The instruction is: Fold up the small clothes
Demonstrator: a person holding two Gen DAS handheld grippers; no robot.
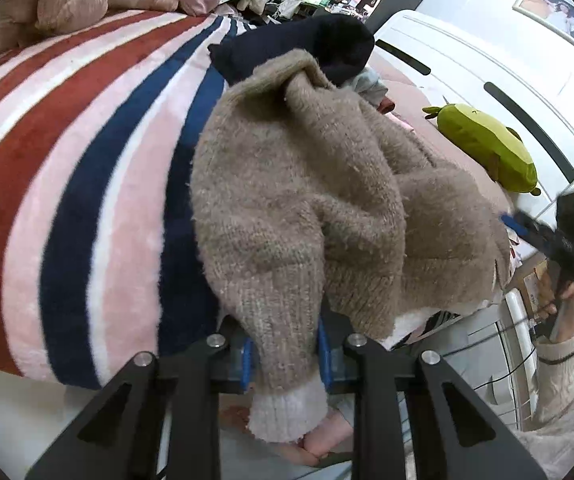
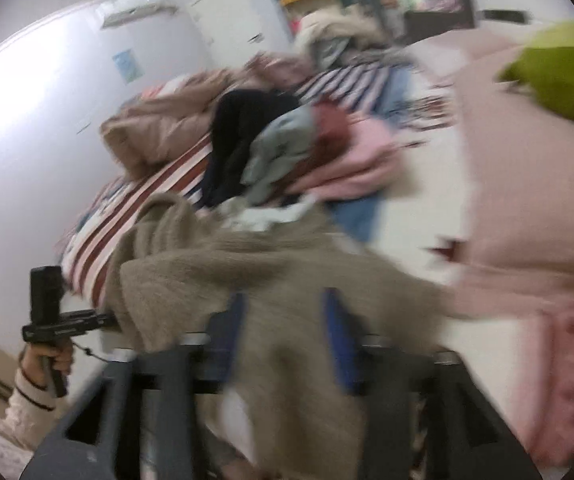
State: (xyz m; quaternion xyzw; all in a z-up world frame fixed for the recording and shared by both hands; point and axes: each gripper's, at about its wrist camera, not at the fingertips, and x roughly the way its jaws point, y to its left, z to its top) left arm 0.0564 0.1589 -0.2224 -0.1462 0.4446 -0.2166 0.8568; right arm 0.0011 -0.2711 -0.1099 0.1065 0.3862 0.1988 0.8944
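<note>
Gripping: left gripper [image 1: 285,354] jaws clamped sweater [image 1: 307,200] cuff
Right gripper [image 2: 283,336]: jaws pinched sweater hem
Sweater: hung over bed [image 1: 67,160] edge

Beige sweater [image 1: 307,200], white cuff [image 1: 287,412]; red-white-pink-navy striped blanket [image 1: 67,180]; green plush [image 1: 487,148].

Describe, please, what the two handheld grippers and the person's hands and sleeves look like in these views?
Both grippers are black angular frames with silver bolts and blue pads on the fingers: the left gripper shows them sharply, the right gripper is blurred. The left hand grips a black pistol-style handle topped by a boxy block. The sleeve is cream knit with a thin dark stripe at the wrist.
</note>
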